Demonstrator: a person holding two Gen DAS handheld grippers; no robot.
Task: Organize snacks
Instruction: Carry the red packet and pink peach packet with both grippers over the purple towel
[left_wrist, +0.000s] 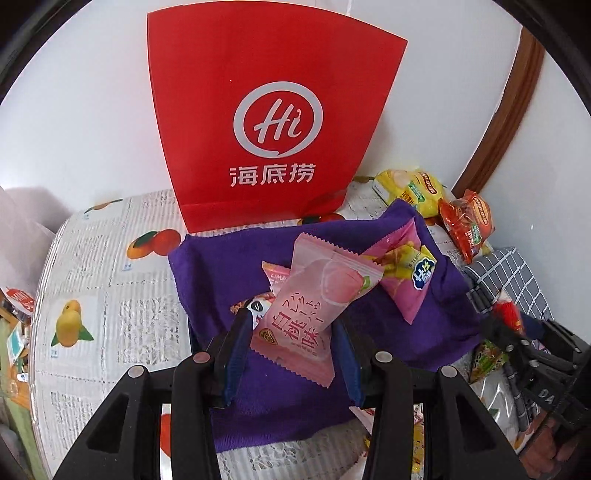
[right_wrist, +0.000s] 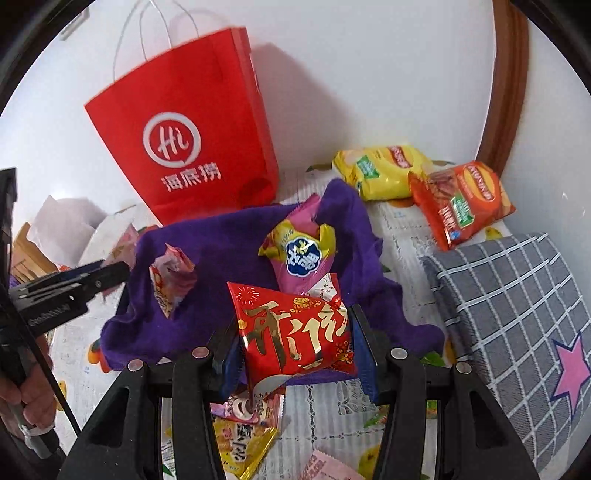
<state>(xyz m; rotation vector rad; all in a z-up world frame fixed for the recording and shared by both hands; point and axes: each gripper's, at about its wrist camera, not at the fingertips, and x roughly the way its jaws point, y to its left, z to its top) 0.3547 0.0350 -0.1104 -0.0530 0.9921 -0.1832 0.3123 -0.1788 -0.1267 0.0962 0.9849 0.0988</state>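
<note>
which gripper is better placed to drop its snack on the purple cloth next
Left, marginally: the left gripper holds its pink packet right over the purple cloth; the right gripper's red packet hangs at its near edge.

A plain white wall (left_wrist: 92, 110) rises behind the desk (left_wrist: 92, 258), which wears a pale cloth printed with fruit pictures and grey text. A curved brown wooden frame (right_wrist: 506, 74) runs up the wall at the right. Soft, even light fills the room.

A paper bag (right_wrist: 184, 147) stands behind the cloth (right_wrist: 221, 266) on the tabletop (left_wrist: 110, 258); two chip packets (right_wrist: 384, 170) lie to its right.
</note>
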